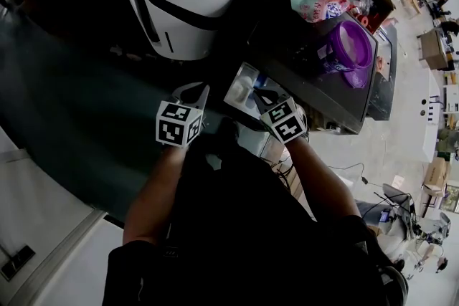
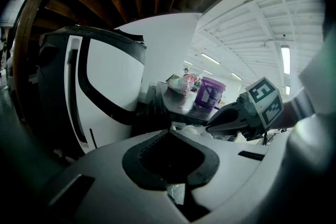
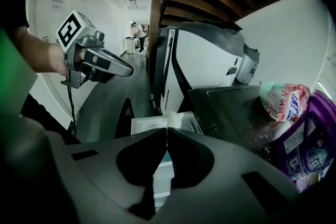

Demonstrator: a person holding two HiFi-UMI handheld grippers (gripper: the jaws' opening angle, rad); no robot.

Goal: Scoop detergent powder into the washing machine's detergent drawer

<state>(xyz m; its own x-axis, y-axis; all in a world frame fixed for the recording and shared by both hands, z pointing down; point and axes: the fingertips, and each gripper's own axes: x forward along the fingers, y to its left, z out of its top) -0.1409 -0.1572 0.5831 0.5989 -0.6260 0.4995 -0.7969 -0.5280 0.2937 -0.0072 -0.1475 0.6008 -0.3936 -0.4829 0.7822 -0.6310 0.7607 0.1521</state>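
Both tongs sit low and side by side, in front of the washing machine [image 1: 188,0].

Left tongs [image 2: 169,132]: drawn narrow, tips meeting, nothing between them.

Right tongs [image 3: 167,131]: also closed tip to tip. A pale bit shows just past the tips, probably part of the drawer, and nothing looks pinched.

Detergent drawer [image 3: 144,126]: white and pulled out. It lies directly ahead of and below your right tongs, just right of your left tongs. The compartments are too dim to tell whether any powder is in them.

Powder supply: a purple tub [image 1: 349,46] and a printed detergent bag [image 1: 315,5] on the dark bench [image 1: 301,79]. They are ahead and to the right of your right tongs, beyond the drawer. No scoop shows in any view, and you can't tell whether the tub is open.

Judgement: you are at the start, with the drawer open and scooping not yet begun.

The next move likely calls for your right tongs to spread and reach forward-right to the tub. There you find a scoop and grip its handle. Your left tongs could steady the tub.

Likely risk: powder spilling on the way from bench to drawer, so carry the scoop level.
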